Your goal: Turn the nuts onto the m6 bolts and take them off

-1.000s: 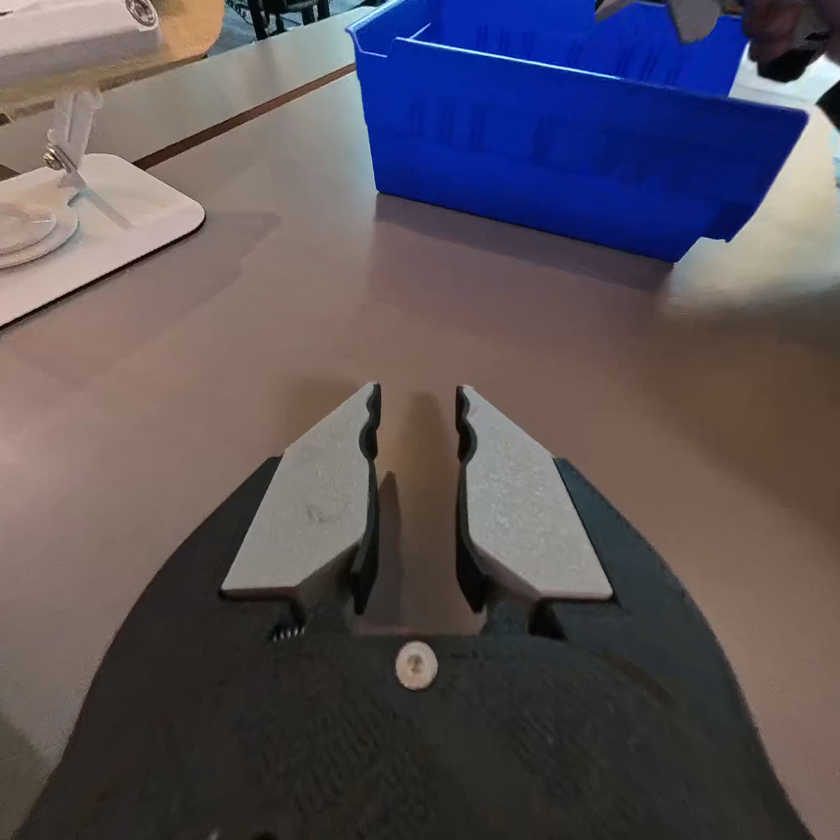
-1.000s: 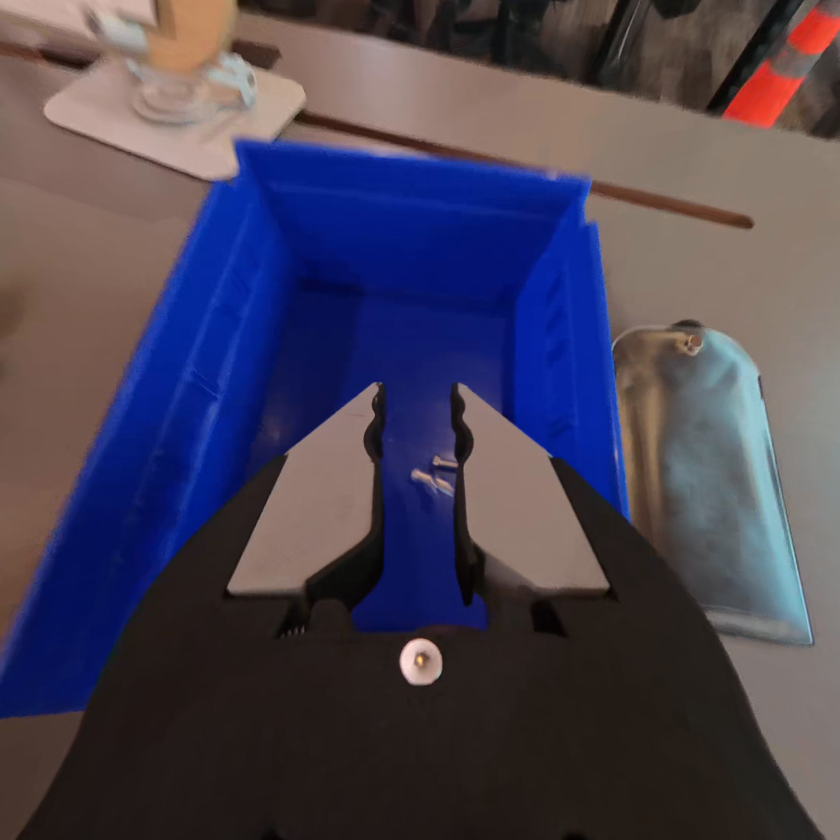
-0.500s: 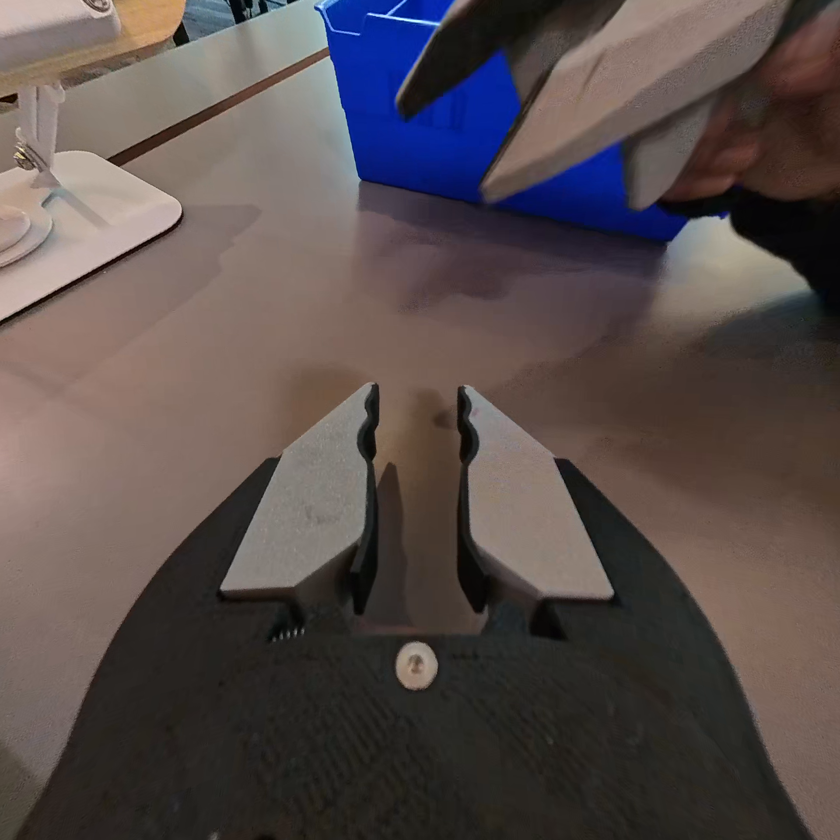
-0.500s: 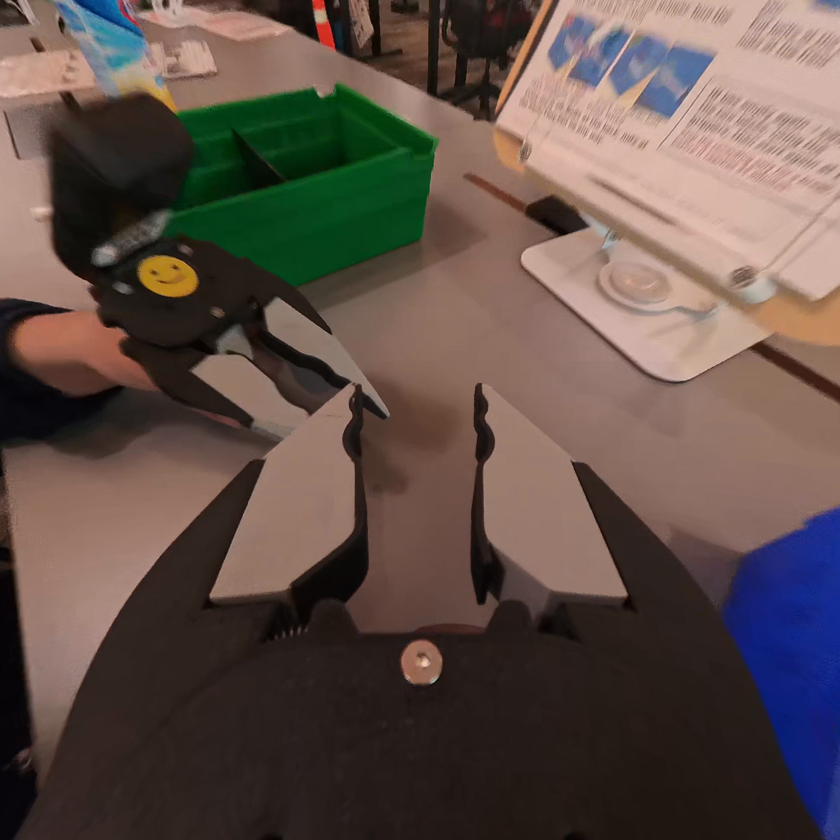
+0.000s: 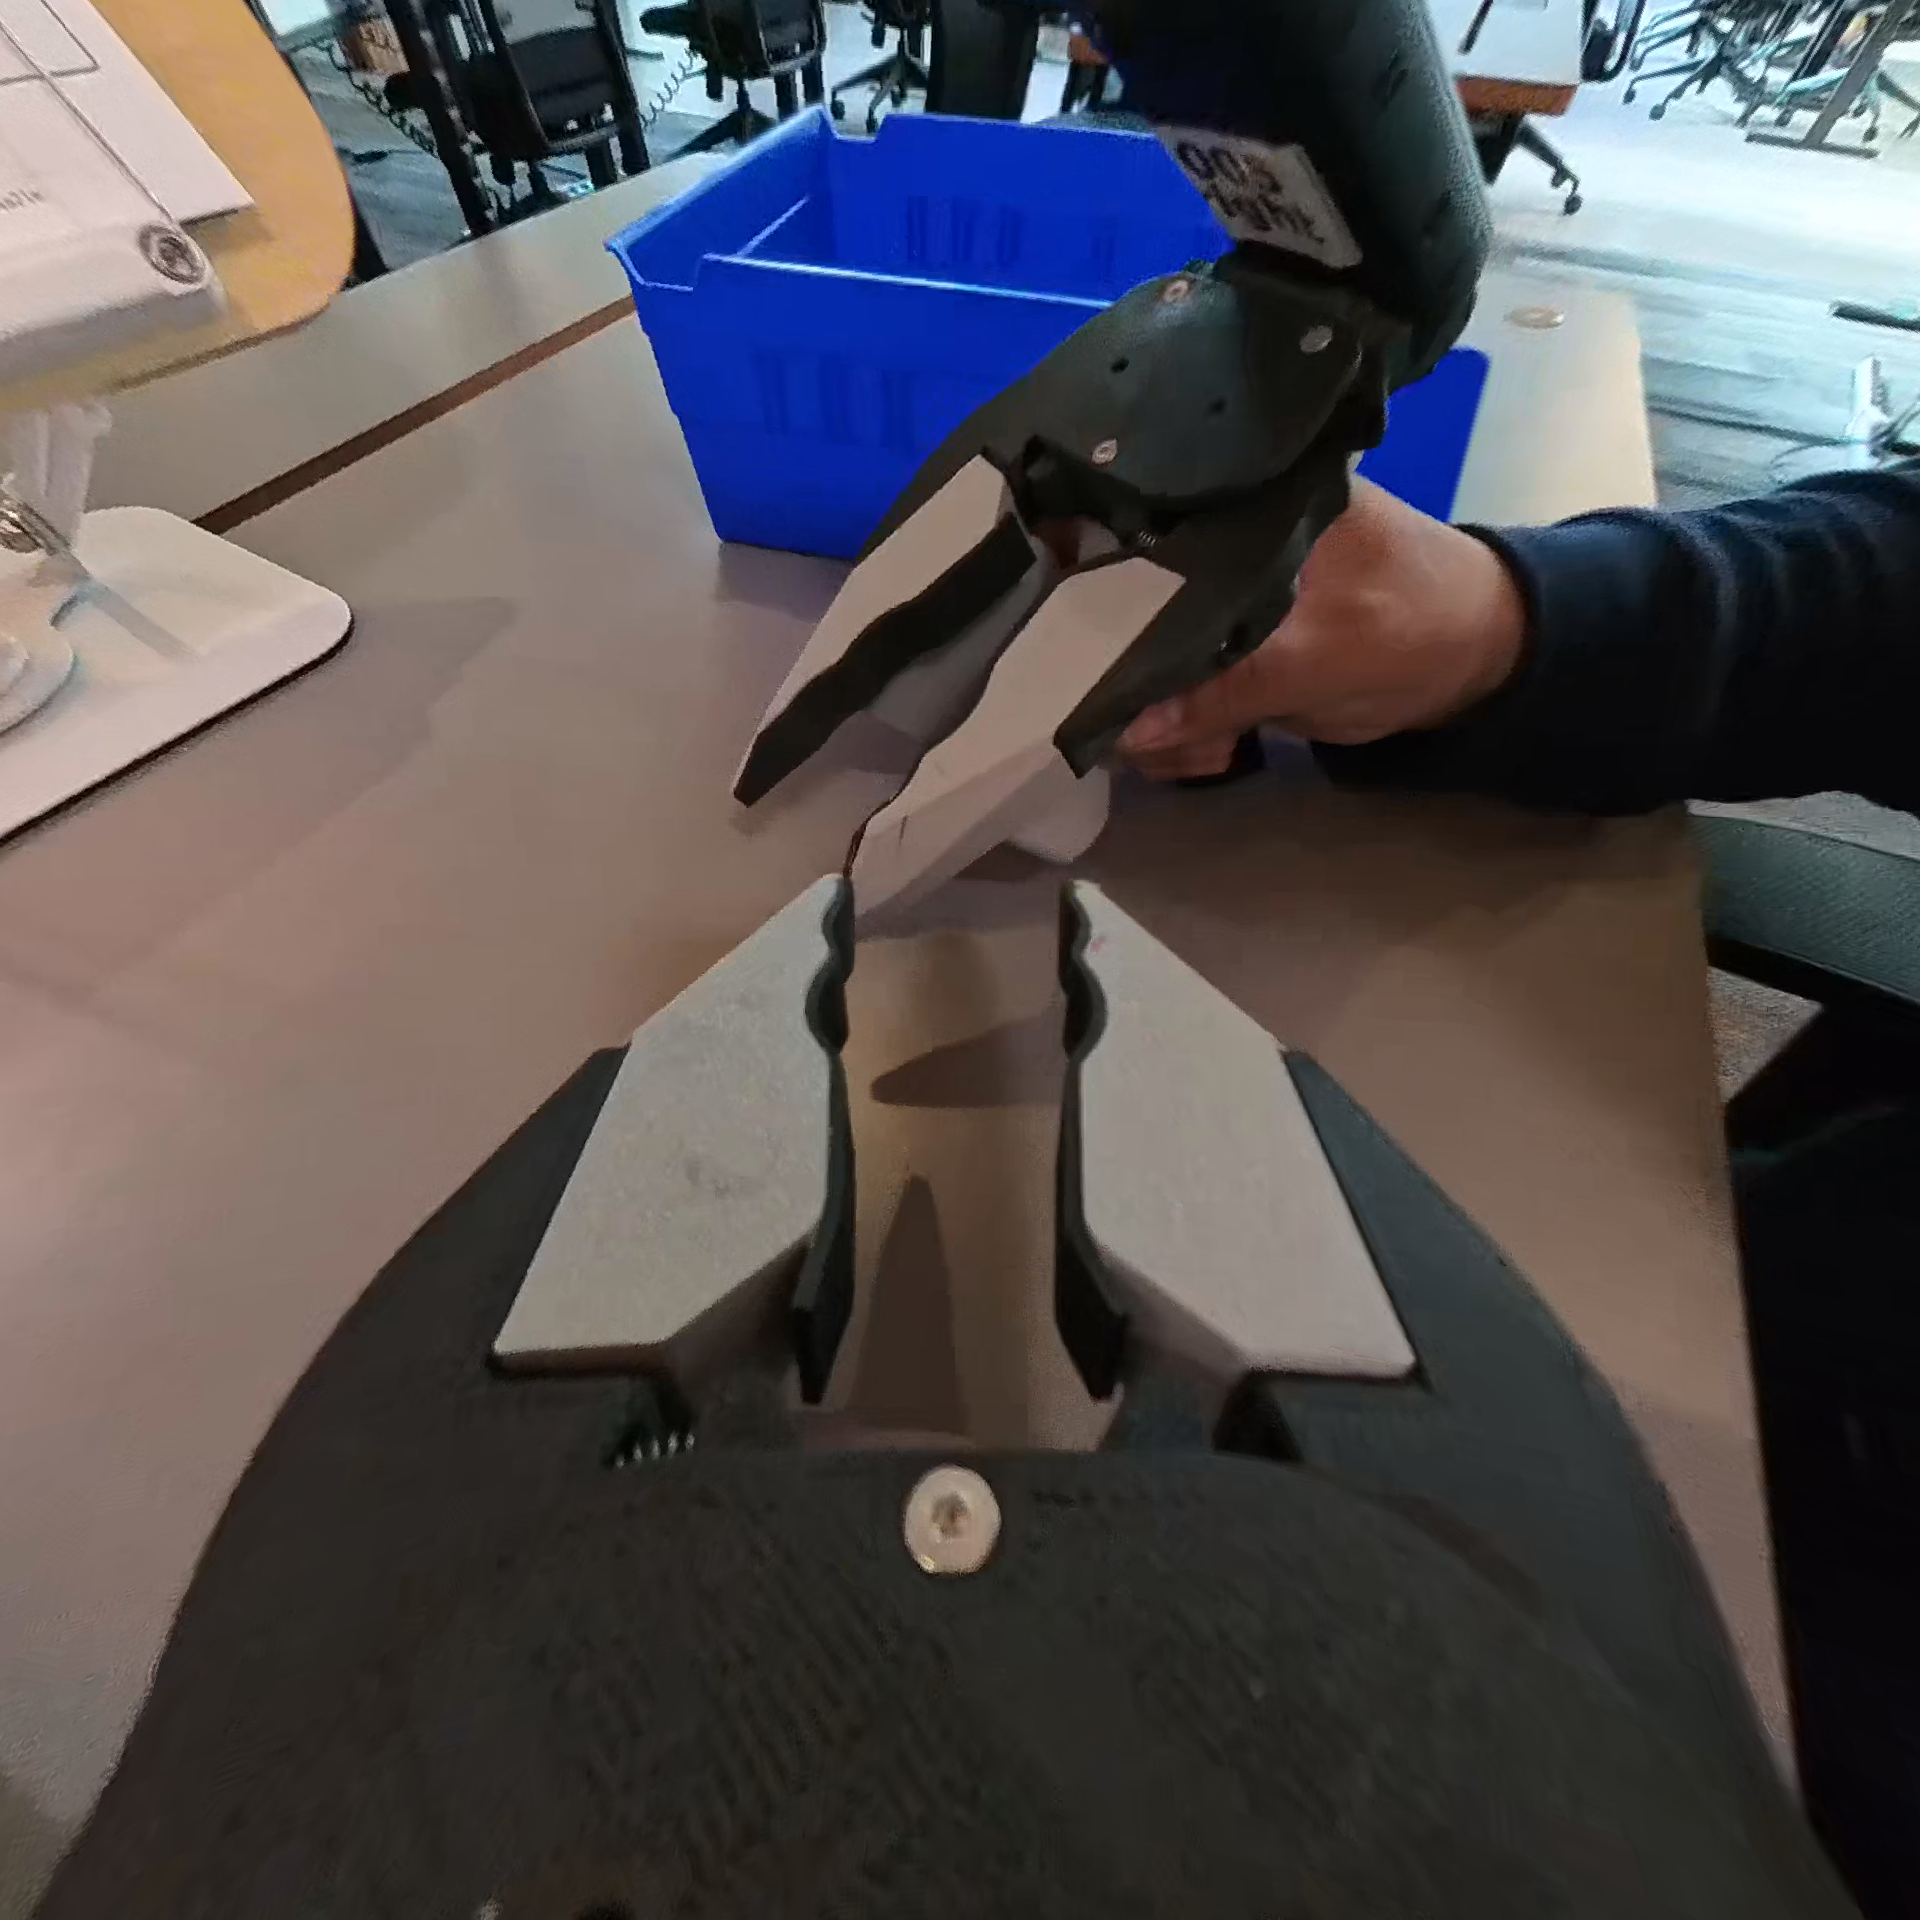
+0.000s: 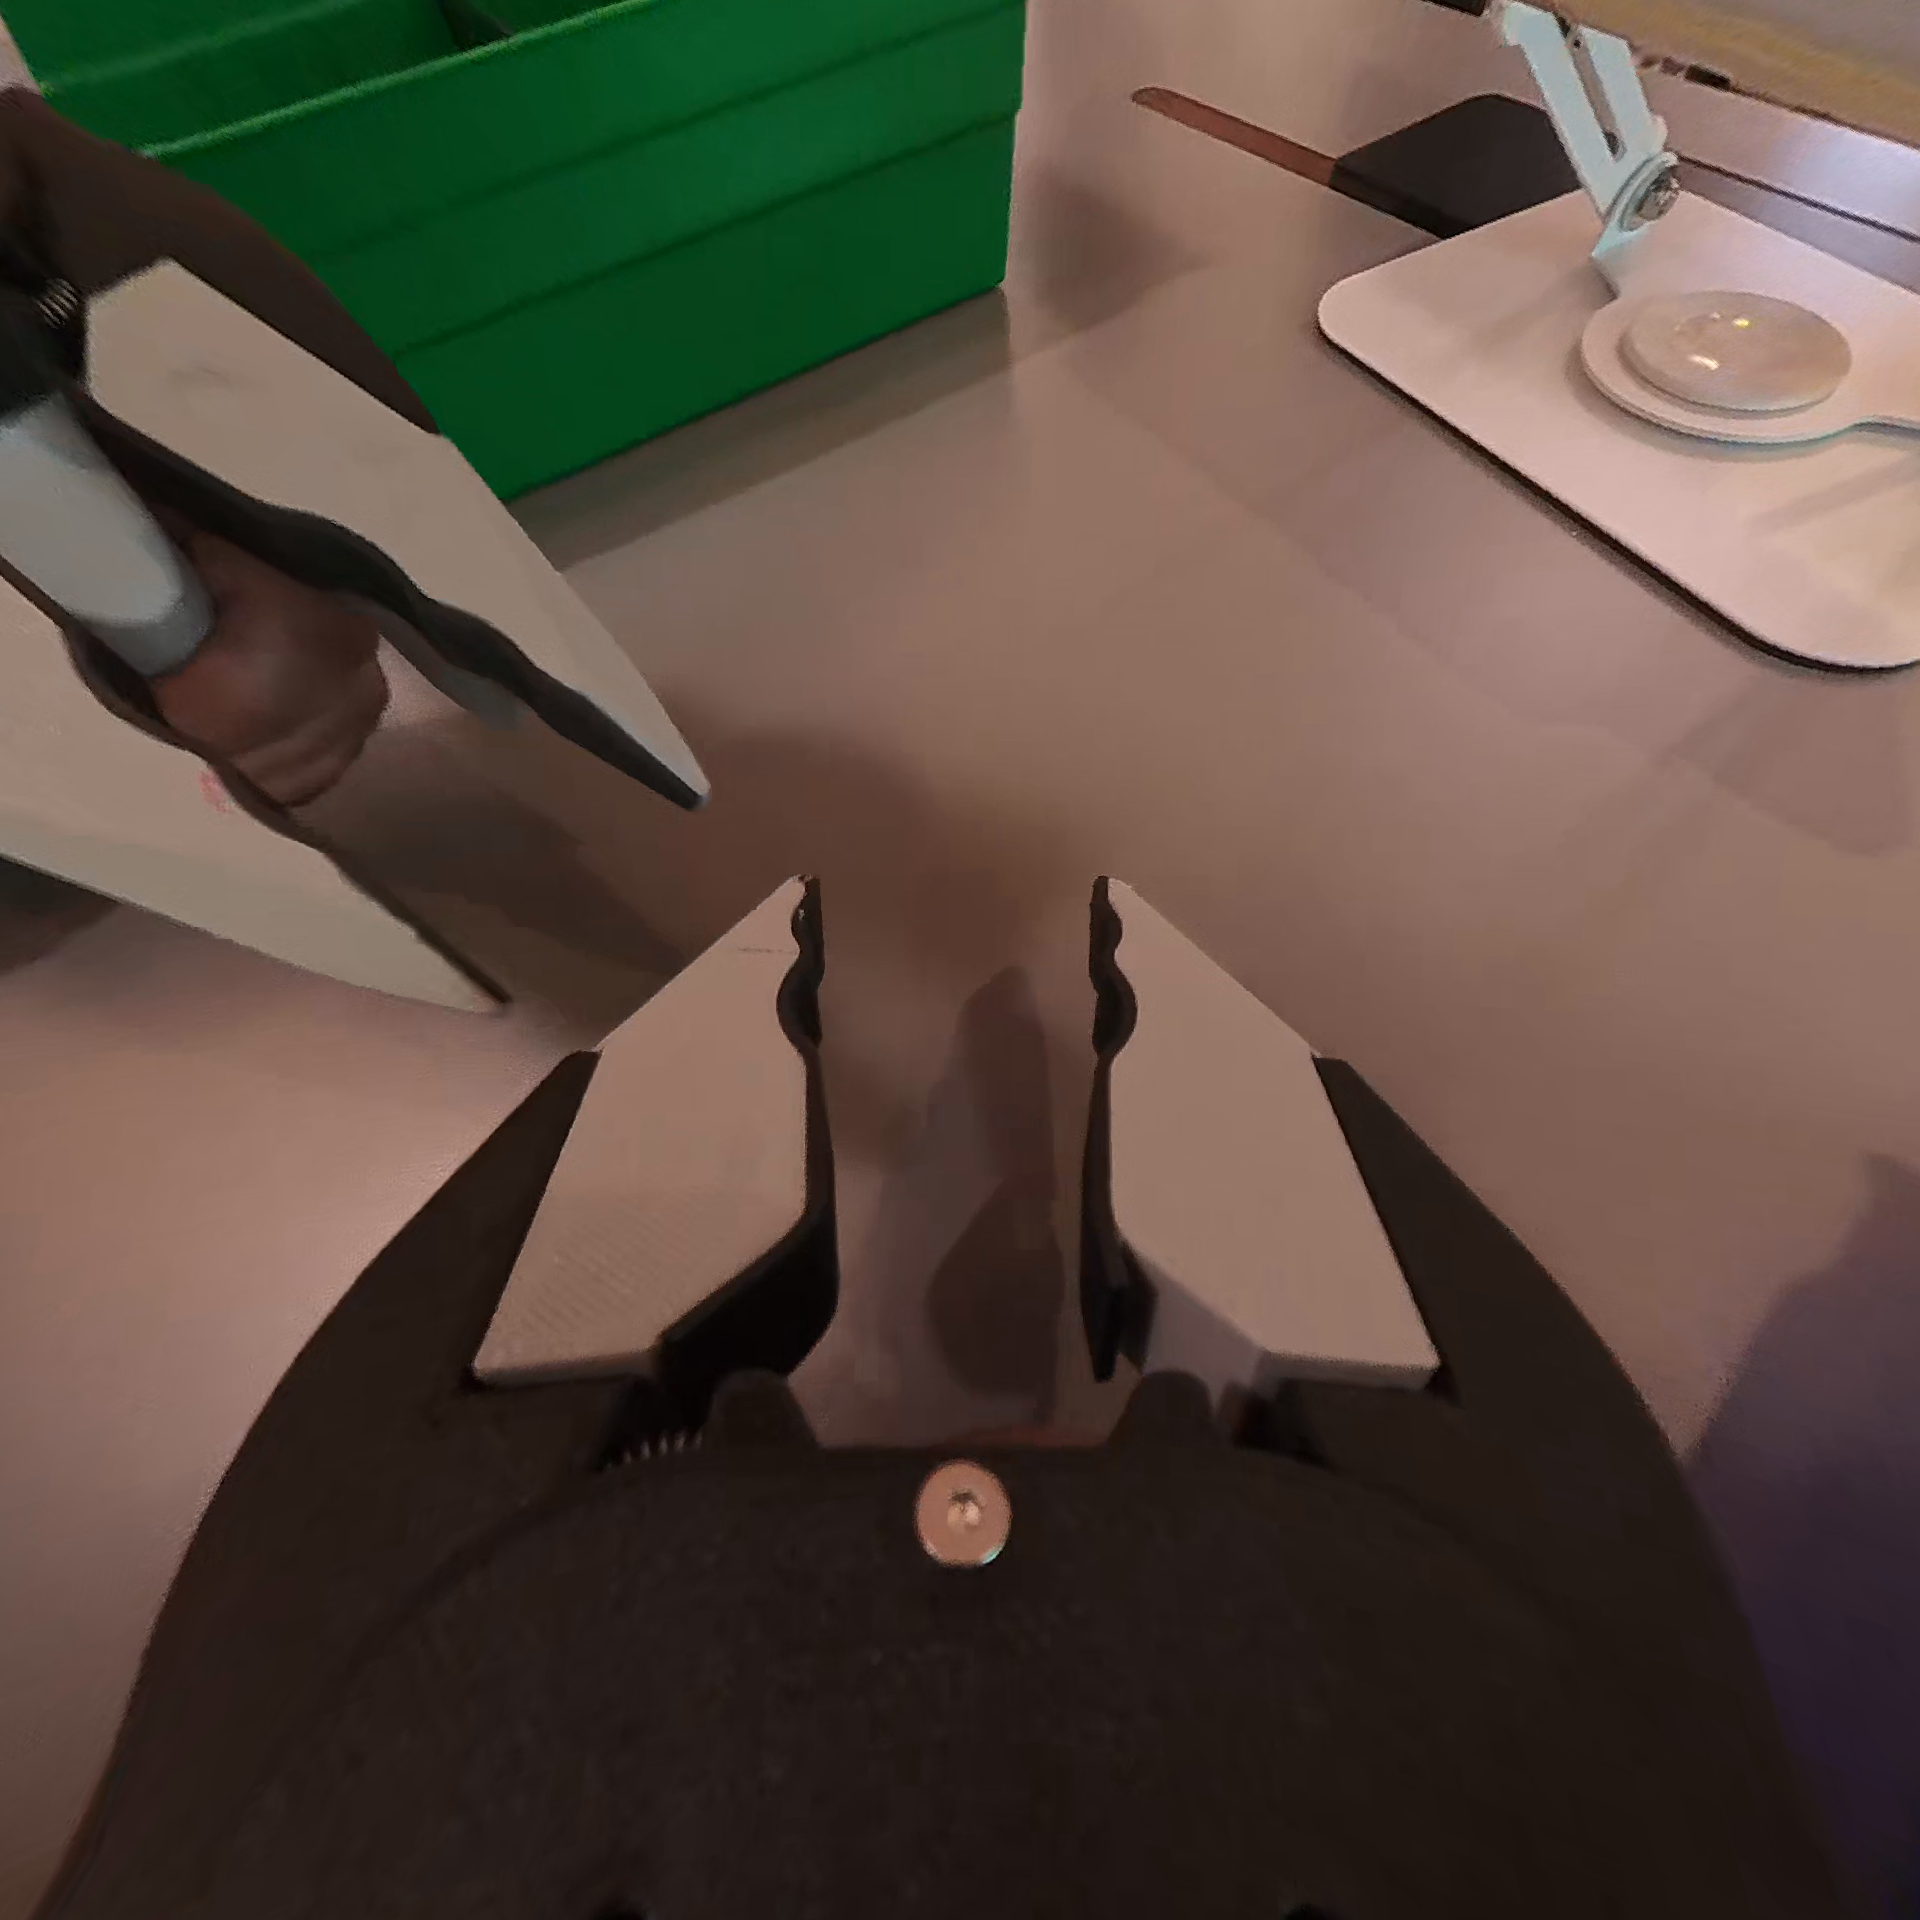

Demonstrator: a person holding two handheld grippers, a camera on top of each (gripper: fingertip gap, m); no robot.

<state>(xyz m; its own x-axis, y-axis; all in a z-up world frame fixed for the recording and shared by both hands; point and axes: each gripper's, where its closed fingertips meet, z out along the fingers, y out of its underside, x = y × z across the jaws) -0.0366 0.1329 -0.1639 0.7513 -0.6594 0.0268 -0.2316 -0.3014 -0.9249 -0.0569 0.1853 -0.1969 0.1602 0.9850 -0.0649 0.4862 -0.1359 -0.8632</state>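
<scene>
No nut or bolt shows in either view. My left gripper [image 5: 956, 902] is open and empty, low over the bare grey table [image 5: 416, 935]. My right gripper [image 6: 954, 891] is open and empty too, held low over the same table. The two grippers point at each other with their tips close together. The right gripper [image 5: 810, 842] shows in the left wrist view, held by a hand in a dark sleeve. The left gripper [image 6: 592, 899] shows at the left of the right wrist view. The blue bin [image 5: 883, 416] stands behind the right gripper; its floor is hidden.
A green divided bin [image 6: 675, 208] stands on the table beyond the left gripper. A white stand base [image 6: 1662, 499] with a tilted document board sits at the table's far side, and also shows in the left wrist view [image 5: 156, 644]. Office chairs stand behind the table.
My right gripper left the blue bin, swung round and came down over the table, facing the left gripper, jaws slightly wider. The left gripper stayed open and barely moved.
</scene>
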